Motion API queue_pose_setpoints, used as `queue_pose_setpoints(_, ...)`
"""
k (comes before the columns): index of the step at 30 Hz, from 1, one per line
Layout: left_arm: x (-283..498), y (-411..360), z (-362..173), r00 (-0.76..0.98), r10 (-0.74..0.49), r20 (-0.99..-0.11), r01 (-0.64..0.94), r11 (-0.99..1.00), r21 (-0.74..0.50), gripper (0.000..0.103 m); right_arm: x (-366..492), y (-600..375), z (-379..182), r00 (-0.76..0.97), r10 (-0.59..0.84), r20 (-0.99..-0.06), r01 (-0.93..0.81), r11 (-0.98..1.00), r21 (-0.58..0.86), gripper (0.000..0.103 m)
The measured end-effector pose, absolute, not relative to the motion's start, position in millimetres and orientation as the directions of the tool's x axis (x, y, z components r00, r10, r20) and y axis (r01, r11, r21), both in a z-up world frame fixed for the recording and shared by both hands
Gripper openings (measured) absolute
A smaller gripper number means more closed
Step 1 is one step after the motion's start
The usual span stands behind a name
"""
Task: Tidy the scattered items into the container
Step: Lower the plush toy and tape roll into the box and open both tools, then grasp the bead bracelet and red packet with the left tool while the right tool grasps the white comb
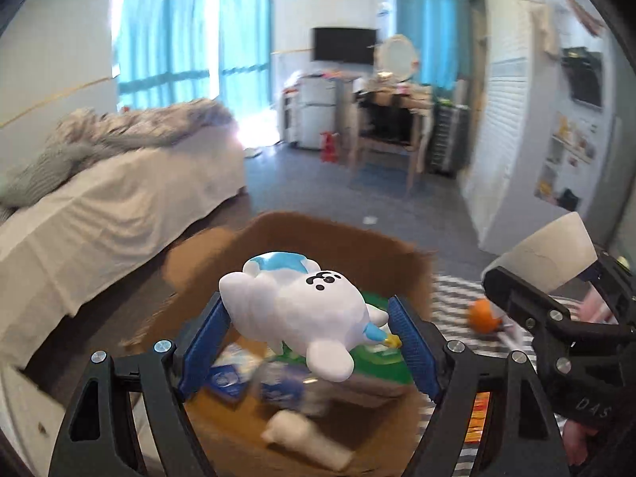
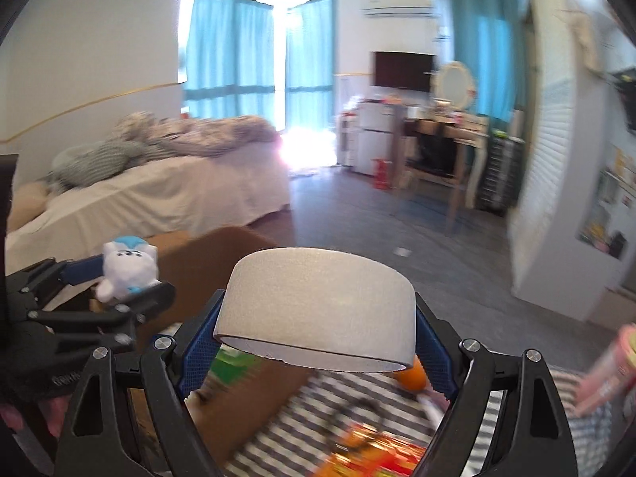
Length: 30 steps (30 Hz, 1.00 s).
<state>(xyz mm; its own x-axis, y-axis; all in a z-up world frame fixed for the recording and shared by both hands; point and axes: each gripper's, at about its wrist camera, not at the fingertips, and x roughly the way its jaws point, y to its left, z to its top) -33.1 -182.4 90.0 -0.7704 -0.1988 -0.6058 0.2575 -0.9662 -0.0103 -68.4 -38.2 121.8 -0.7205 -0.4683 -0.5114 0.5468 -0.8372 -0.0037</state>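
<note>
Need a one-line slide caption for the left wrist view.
Left gripper carries a white plush toy above the cardboard box, with the right gripper alongside gripping a tape roll.

A striped rug (image 1: 453, 290) lies on the grey floor (image 1: 318, 194). A brown cardboard box (image 1: 318, 238) sits on the floor, touching the rug's edge. On the rug, near the box, lies an orange ball (image 1: 481, 315). A bright orange and yellow packet (image 2: 369, 453) lies on the rug too, a bit further from the box. A bed (image 1: 99, 214) stands on the floor behind the box.
</note>
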Motion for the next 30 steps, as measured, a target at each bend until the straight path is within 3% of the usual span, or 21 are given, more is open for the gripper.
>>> queue_pose_setpoints(7,-43.3,-232.1,50.6,-0.661,-0.284,-0.695,0.373,-0.928,0.024,0.083,-93.4,-108.7,75.9,-0.62,-0.51,-0.595,0.631,-0.775,0.007,0.086)
queue_pose_setpoints(10,-44.1,-237.2,44.1,-0.647,-0.296,-0.703,0.381,-0.924,0.038,0.092,-97.0,-116.9,61.3,-0.619,-0.49,-0.614,0.632,-0.775,-0.019,0.09)
queue_pose_setpoints(11,-44.3,-238.2,44.3,-0.647,-0.297,-0.702,0.386,-0.922,0.035,0.098,-97.6,-115.5,60.3,-0.632,-0.477,-0.611,0.621,-0.783,-0.031,0.093)
queue_pose_setpoints(15,-42.5,-236.2,52.3,-0.695,-0.255,-0.672,0.359,-0.933,-0.018,0.103,-97.1,-98.7,69.1,-0.687,-0.444,-0.575,0.571,-0.82,-0.048,0.098)
queue_pose_setpoints(30,-48.6,-200.3,52.2,-0.695,-0.217,-0.685,0.296,-0.955,0.003,0.103,-106.0,-19.2,97.2,-0.766,-0.366,-0.529,0.412,-0.91,0.033,0.099)
